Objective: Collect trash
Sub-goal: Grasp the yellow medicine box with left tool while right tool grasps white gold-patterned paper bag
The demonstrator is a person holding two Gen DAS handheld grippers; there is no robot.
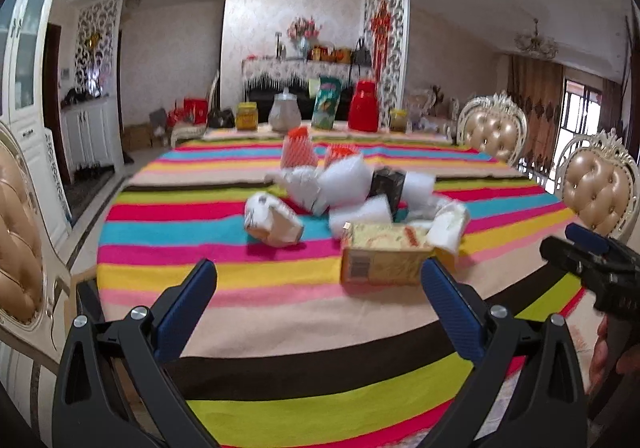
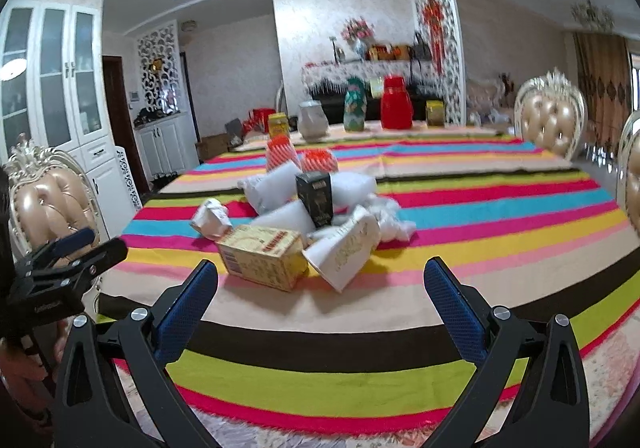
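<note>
Striped tablecloth bare near its front edge, trash pile mid-table, both tools spread wide.

1. The left wrist view looks forward along its wide-spread fingers, low over the near edge of the striped table, facing the far wall.
2. The right wrist view sits beside it to the right, facing the same way at about the same height.
3. Each catches the other at its edge: the right gripper and the left gripper.
4. Both share the trash pile mid-table, with the yellow box nearest, and the red jug beyond.
</note>
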